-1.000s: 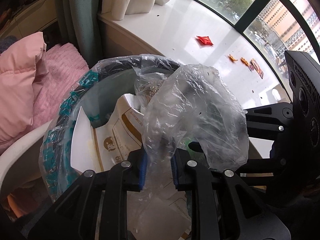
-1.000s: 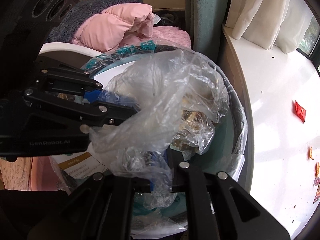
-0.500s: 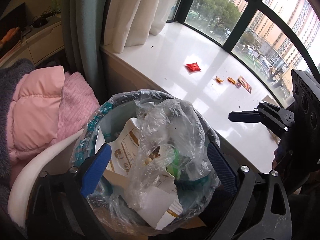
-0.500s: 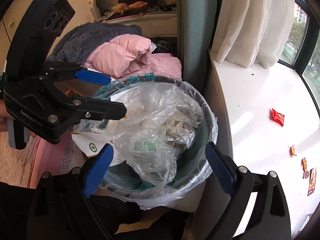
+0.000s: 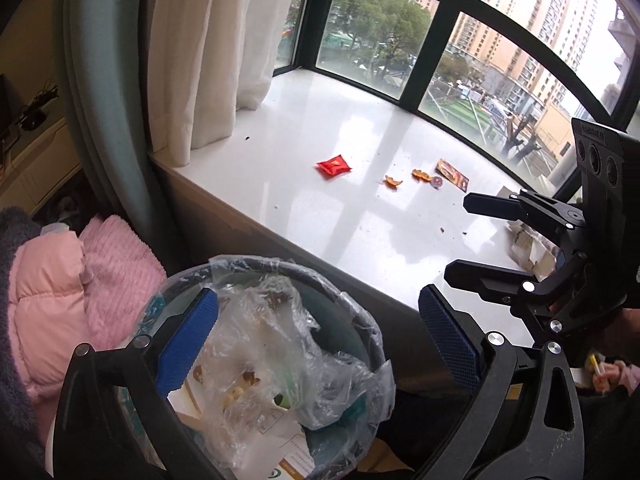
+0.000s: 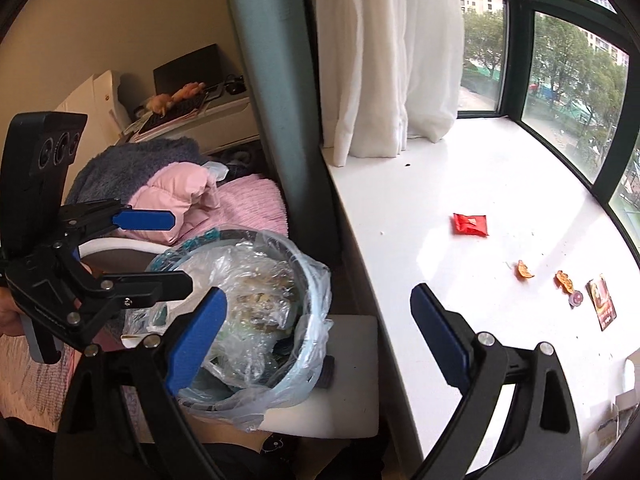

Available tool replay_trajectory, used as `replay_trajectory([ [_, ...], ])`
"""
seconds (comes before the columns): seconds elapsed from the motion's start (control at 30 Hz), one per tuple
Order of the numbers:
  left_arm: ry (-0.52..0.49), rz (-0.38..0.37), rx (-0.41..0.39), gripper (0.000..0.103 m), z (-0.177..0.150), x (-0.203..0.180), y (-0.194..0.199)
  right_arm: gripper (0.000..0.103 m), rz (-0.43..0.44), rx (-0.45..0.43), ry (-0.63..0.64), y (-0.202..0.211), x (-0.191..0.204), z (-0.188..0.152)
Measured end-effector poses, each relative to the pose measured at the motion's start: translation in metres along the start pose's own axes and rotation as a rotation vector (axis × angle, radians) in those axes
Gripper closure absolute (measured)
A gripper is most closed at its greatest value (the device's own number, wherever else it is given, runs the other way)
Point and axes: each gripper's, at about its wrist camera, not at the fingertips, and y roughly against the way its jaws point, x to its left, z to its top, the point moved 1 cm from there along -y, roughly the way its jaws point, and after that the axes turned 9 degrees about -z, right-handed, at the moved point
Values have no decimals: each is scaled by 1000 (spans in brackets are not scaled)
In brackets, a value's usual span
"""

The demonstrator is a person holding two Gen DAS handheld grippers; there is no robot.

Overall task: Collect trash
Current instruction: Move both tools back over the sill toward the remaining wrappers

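A round trash bin (image 5: 340, 292) with a plastic liner stands below the white window sill (image 5: 360, 232). A crumpled clear plastic bag (image 5: 272, 360) lies on top of its contents, touched by no finger. My left gripper (image 5: 318, 300) hangs open above the bin. My right gripper (image 6: 318, 294) is open too, over the gap between the bin (image 6: 308, 276) and the sill. On the sill lie a red packet (image 6: 470, 225), two orange peel pieces (image 6: 524, 270) and a dark wrapper (image 6: 600, 300).
White curtains (image 6: 380, 60) and a green drape (image 5: 100, 100) hang at the sill's left end. A pink jacket (image 5: 44, 300) and grey blanket (image 6: 132, 164) are piled left of the bin. The bin sits on a white stool (image 6: 352, 380). Cardboard scraps (image 5: 528, 244) lie on the sill's right.
Both grippers let go of the clear plastic bag and opened wide. They rose away from the bin, and the bag now rests inside it.
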Motion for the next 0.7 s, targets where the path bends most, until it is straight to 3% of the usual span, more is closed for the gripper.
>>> replay_trajectory([
  [0.7,-214,-143,66,6,98,-91,-99,13,-196,-32,-214,22,-145,-7],
])
